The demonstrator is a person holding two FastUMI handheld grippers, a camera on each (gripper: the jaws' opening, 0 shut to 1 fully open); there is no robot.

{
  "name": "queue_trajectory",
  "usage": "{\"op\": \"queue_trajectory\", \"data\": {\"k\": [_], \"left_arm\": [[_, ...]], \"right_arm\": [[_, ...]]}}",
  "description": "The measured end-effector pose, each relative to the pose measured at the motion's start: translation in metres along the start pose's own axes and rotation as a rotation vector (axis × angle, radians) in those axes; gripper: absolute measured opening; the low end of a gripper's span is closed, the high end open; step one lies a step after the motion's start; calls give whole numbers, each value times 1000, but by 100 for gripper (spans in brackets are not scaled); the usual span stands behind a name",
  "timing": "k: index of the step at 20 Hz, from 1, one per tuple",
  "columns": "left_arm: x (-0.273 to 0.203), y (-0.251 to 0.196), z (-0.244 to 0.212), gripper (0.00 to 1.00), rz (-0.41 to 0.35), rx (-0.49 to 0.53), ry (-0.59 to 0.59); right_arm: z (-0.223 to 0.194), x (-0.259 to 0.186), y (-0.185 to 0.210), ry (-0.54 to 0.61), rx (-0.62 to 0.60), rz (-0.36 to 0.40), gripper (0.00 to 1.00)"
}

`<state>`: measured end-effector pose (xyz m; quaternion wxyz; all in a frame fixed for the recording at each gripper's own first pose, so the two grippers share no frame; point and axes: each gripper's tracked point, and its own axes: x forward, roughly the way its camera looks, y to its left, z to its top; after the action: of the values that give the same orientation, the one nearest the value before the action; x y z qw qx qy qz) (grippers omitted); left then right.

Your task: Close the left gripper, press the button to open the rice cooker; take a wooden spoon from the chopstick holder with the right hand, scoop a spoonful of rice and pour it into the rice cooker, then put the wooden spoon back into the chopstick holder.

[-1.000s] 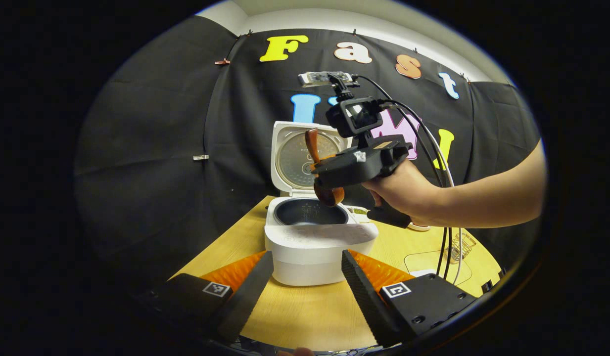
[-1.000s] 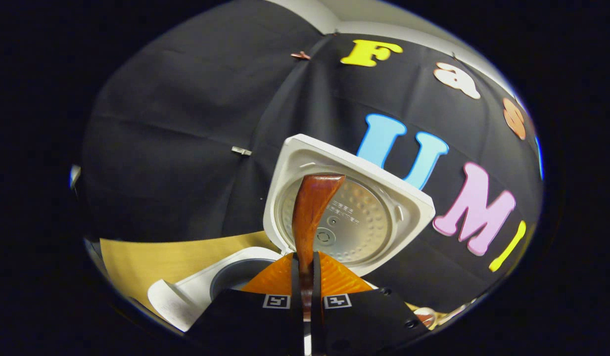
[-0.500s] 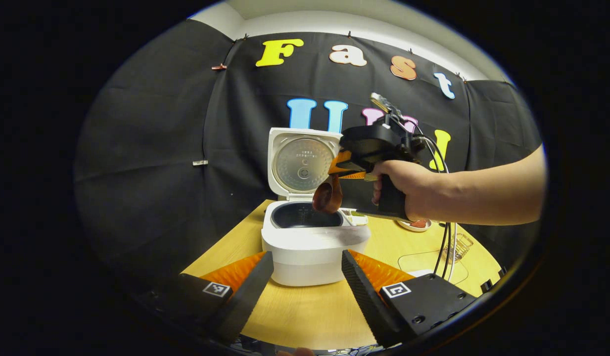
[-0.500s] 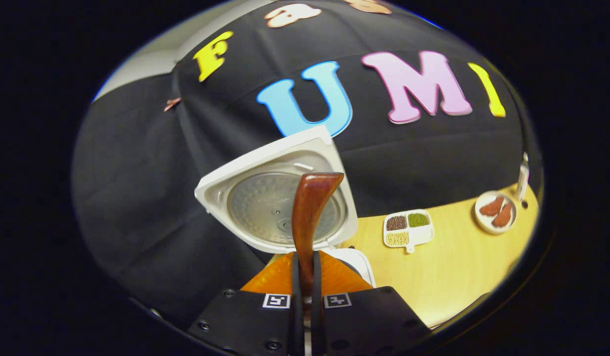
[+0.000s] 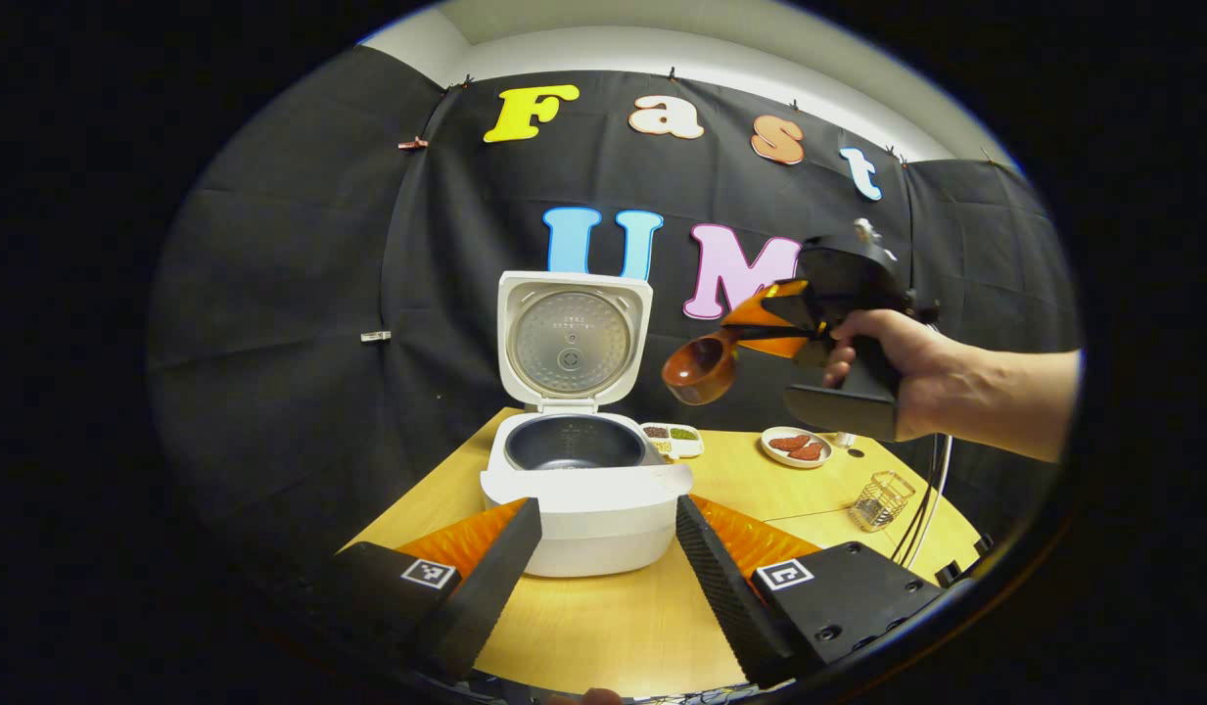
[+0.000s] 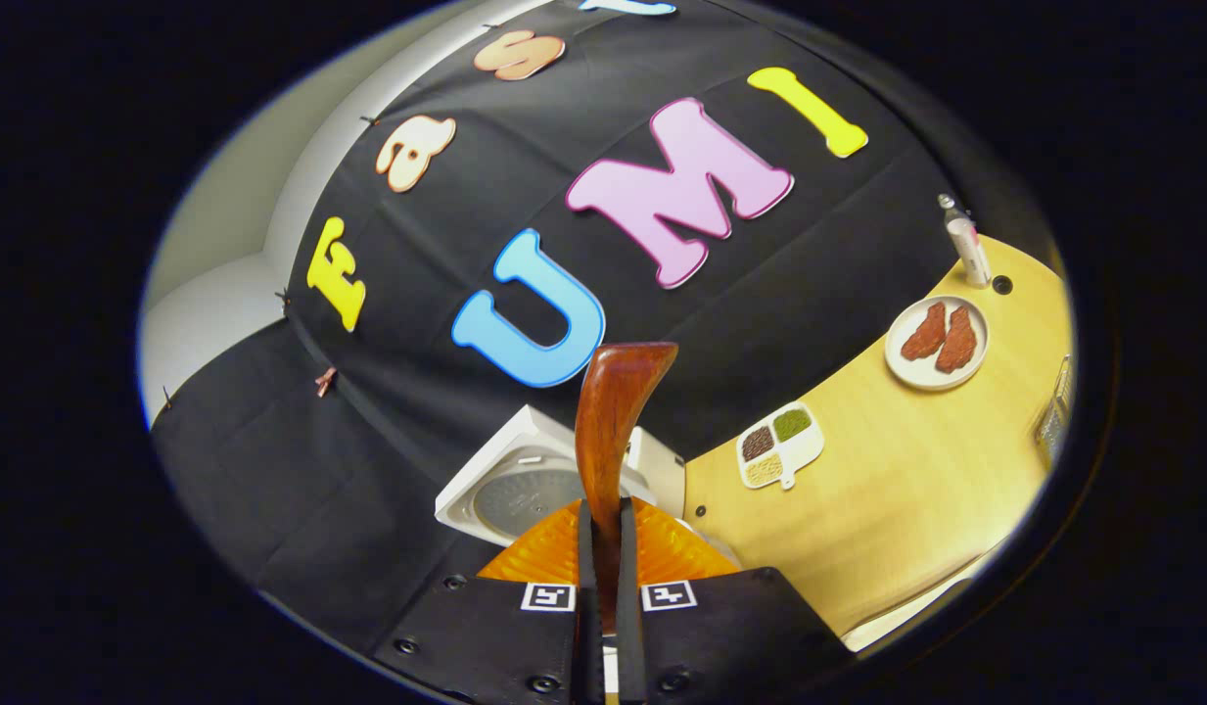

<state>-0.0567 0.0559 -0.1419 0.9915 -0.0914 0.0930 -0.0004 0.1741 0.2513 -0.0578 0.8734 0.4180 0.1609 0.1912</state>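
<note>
The white rice cooker [image 5: 588,509] stands open on the wooden table, lid [image 5: 572,338] upright and dark inner pot [image 5: 574,443] showing. My left gripper [image 5: 603,558] is open in front of it, nothing between its fingers. A hand holds my right gripper [image 5: 765,328] in the air to the right of the lid, shut on the wooden spoon [image 5: 699,367], whose bowl points left. In the right gripper view the spoon's handle [image 6: 613,421] rises from my right gripper [image 6: 603,534], with the lid [image 6: 525,490] below it. The wire chopstick holder [image 5: 879,499] stands at the right.
A white divided dish of grains [image 5: 672,438] [image 6: 779,446] lies right of the cooker. Farther right are a plate with red pieces [image 5: 797,447] [image 6: 936,341] and a small bottle [image 6: 965,245]. Cables hang below the hand near the holder.
The right gripper has carried the spoon from above the pot to the right and away from the cooker, rolling as it went. The left gripper stayed open, its view shifting slightly.
</note>
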Motion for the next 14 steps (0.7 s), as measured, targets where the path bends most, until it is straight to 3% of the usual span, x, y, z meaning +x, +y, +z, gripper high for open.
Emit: {"op": "queue_trajectory", "data": {"k": [8,14], "left_arm": [[19,-51,16,95,-61,50,-7],[34,-65,21,95,-29,79,5]], "right_arm": [[98,-89,-106,-142,19,-81,10],[150,-144,-212,-179,-7,-190,10]]}}
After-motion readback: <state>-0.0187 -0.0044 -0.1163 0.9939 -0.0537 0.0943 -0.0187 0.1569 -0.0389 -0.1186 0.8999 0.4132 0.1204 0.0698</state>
